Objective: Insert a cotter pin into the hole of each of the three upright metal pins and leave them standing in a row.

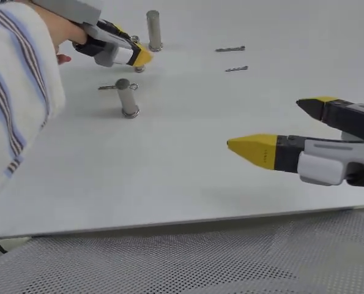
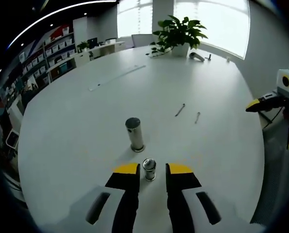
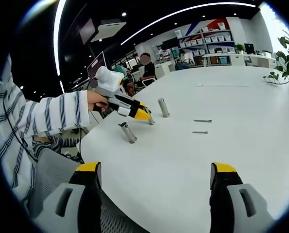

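The left hand-held gripper (image 2: 152, 170) straddled the middle pin (image 2: 149, 168), jaws narrowly apart, likely to steady it; the right hand-held gripper (image 1: 265, 124) hovered spread, empty, free to fetch a loose cotter pin (image 1: 230, 49) from the bench (image 1: 169, 171).

The table (image 1: 169, 165) is being shown in plain white. Yellow is being carried on the jaw tips of the left gripper (image 1: 142, 58) and the right gripper (image 1: 264, 122), with black behind it and pale grey shells further back. The metal pins (image 1: 127, 98) and the loose cotter pins (image 1: 230, 49) are being seen in dull silver-grey. The sleeve (image 1: 16, 79) is being shown as white, crossed by thin blue and brown stripes. Grey, patterned all over with fine perforated dots, is being displayed by the chair mesh (image 1: 169, 257). The plant (image 2: 178, 31) is being rendered in green.
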### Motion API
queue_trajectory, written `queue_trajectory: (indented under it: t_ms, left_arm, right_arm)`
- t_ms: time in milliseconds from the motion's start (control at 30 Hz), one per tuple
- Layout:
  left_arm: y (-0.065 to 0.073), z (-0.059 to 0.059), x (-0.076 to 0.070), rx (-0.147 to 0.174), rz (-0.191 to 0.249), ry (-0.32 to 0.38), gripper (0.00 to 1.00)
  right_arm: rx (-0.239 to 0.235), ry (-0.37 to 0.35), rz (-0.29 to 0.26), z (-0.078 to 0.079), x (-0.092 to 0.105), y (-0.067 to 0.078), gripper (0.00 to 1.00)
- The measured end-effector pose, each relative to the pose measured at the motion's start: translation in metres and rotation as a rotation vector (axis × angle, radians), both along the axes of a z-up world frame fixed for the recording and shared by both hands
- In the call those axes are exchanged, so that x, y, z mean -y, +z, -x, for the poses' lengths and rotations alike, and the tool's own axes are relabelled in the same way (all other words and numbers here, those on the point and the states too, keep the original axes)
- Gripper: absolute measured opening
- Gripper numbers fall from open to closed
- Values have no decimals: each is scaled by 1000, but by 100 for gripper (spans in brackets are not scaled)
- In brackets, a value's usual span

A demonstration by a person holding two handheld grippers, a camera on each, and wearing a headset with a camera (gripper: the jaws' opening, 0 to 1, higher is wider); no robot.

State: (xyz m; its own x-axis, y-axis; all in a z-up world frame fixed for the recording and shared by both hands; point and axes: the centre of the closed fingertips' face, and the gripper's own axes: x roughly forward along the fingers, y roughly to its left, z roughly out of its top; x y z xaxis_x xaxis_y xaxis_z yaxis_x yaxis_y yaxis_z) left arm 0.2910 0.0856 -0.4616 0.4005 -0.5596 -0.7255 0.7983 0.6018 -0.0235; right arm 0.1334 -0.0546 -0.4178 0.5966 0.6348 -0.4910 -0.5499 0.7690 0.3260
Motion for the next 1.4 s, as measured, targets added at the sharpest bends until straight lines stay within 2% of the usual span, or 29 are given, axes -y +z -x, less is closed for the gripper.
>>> queue_trajectory:
  t_ms: [167,233,300,433,633,767,900,1100,1267,1333,1400]
  left_arm:
    - [-3,0,0,-10,-4,-5,11]
    - [-4,-2,-1,-4,-13,-6,8]
    - [-3,-3,-1,-11,2,7,8]
    - [-3,-2,-2,-13,-1,4,6]
    - [-2,-3,-2,1,-11,-7,5]
    - [0,1,1,16,-26,-35,5]
    - [11,4,4,42,-47,-63,5]
    - [33,9,14,68,-20,-93,5]
    - [50,23,25,82,20,-127,5]
    - [55,32,32,70,58,-155,5]
    - [59,42,38,70,75,-188,5]
  right_arm:
    - [2,0,-1,0,0,1,91]
    - [5,1,-2,-1,0,2,90]
    - [7,2,-4,-1,0,2,90]
    - [9,5,-6,-1,-2,3,90]
    - [10,8,-10,-1,-4,4,90]
    - [12,5,-11,-2,-3,4,89]
    - [15,3,-8,-1,-3,4,89]
    - [18,3,-4,1,-2,5,89]
    - [23,3,-1,2,-2,6,89]
    - [23,2,0,3,-2,7,89]
    - [23,2,0,4,-2,7,89]
